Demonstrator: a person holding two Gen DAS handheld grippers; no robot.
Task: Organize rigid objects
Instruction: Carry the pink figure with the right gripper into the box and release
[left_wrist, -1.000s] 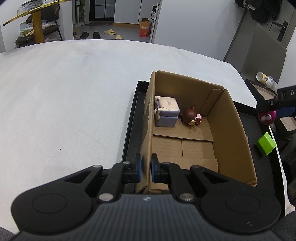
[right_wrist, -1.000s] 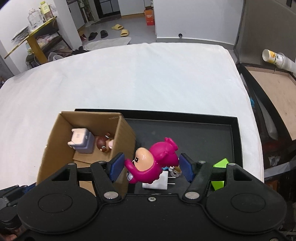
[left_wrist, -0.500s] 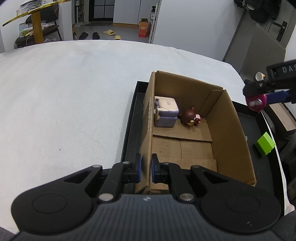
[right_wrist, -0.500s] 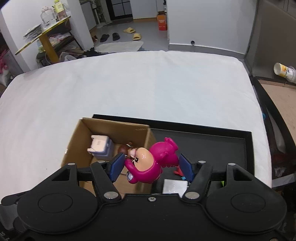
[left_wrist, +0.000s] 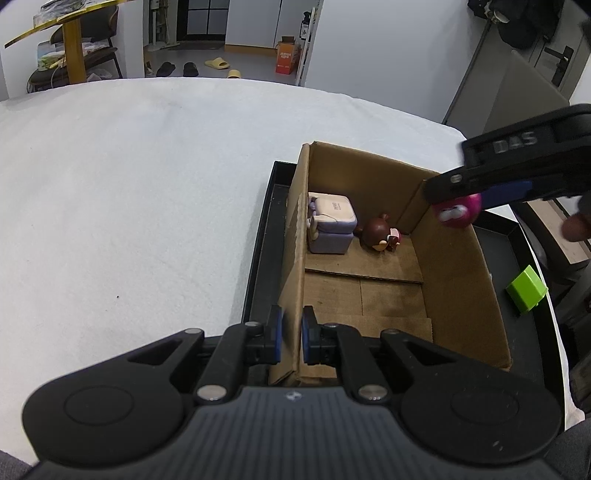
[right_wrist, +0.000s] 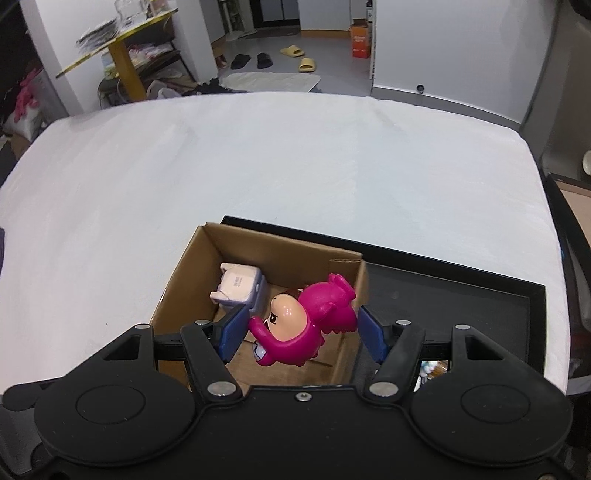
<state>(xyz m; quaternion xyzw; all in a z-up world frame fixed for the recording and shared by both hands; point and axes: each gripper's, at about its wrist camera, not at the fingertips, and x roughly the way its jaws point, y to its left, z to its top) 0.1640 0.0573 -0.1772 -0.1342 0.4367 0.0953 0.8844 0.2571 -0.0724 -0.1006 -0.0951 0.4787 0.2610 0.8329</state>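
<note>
The pink figurine (right_wrist: 295, 332) is held between the blue pads of the right tongs (right_wrist: 301, 334), above the open cardboard box (left_wrist: 458, 280) and close to its right wall; in the left wrist view the figurine (left_wrist: 458, 212) is seen at the level of that wall's upper edge. The left tongs (left_wrist: 290, 332) are closed narrowly on the near left wall of the box, which is pinched between the pads. The box stands in a black tray (left_wrist: 258, 251) on the white table (left_wrist: 129, 203).

Several risks are judged from this position. If the figurine is released so near the right wall, the rim may be struck and the toy may tip outward into the tray. The grip appears to be taken on rounded, irregular plastic, so a slip or a twist before release is possible. A drop from this height may send the figurine onto the brown figurine (left_wrist: 378, 234) or the lavender box-shaped item (left_wrist: 330, 223) at the far end, and these may be knocked over. Should the left tongs be loosened, the light box may slide when it is bumped.

On the side of the right tongs, raised letters are read as "DAS" in the left wrist view. A small printed label is seen on top of the lavender item, but it is too small to be read. A green block (left_wrist: 526, 291) lies in the tray, outside the box.
</note>
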